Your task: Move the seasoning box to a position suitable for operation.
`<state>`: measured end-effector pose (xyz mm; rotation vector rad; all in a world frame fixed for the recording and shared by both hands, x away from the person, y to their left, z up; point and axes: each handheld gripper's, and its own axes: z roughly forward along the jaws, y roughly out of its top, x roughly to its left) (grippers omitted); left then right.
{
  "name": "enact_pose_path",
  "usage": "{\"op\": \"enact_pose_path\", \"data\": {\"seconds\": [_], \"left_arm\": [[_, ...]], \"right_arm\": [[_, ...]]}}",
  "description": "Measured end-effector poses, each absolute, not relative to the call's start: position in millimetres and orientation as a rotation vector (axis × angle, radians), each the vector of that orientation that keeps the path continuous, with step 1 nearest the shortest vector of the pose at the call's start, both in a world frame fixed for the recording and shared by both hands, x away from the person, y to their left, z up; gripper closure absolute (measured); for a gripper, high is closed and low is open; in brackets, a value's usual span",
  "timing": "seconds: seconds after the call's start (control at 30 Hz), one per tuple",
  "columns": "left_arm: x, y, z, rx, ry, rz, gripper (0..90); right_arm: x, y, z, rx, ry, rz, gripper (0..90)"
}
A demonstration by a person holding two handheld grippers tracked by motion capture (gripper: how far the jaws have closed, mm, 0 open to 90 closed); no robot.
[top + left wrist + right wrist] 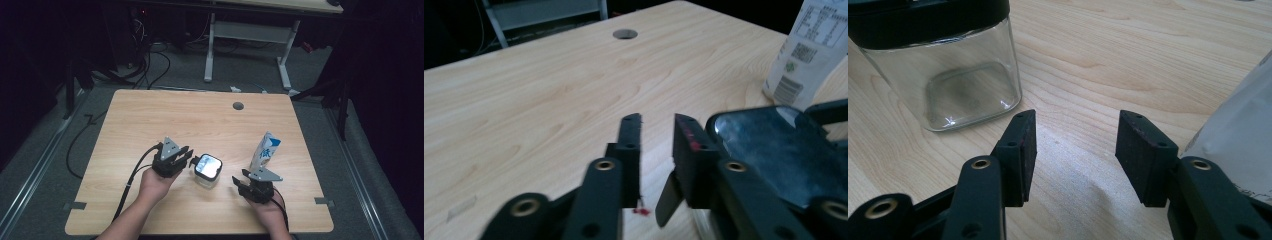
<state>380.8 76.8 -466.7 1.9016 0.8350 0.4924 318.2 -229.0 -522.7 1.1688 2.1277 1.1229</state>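
The jar [207, 169] stands upright near the front middle of the tabletop [150, 120], between the two hands, with its black lid [774, 145] on. The left claw [186, 156] sits just beside the jar's left side, its jaws a little apart with nothing between them; the lid's edge lies right against the outer face of one jaw. From there a sideways nudge could push the jar or tip it, since glass slides easily on smooth wood, and a closing grip aimed at the lid's rim alone might slip off.

The right claw [239, 181] hovers low between the jar and the carton [265, 150], jaws open and empty. The carton stands close on its right; a careless swing of that hand could knock the tall, narrow carton over.

Through the clear wall [963, 85] the jar looks empty. The carton's top is closed, so its contents cannot be told.
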Motion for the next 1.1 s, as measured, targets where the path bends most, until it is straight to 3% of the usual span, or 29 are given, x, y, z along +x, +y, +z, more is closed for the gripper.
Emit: {"op": "enact_pose_path", "data": {"seconds": [0.27,0.47,0.57,0.9,1.1], "left_arm": [[370.8,92.6,-482.7,1.917,0.823,0.497,51.8],[370.7,103.7,-488.0,1.836,0.827,0.432,60.4],[370.7,103.8,-487.5,1.851,0.819,0.467,59.8],[376.0,106.5,-486.0,1.849,0.862,0.405,58.1],[373.4,103.8,-483.7,1.825,0.846,0.401,63.8]], "right_arm": [[318.2,-225.5,-523.8,1.163,2.12,1.114,54.5],[318.0,-223.4,-522.1,1.159,2.114,1.114,55.0],[318.1,-218.7,-516.8,1.142,2.106,1.122,56.2],[328.2,-206.7,-496.5,1.133,2.06,1.157,63.3],[334.7,-201.9,-492.0,1.138,2.026,1.193,68.6]]}}
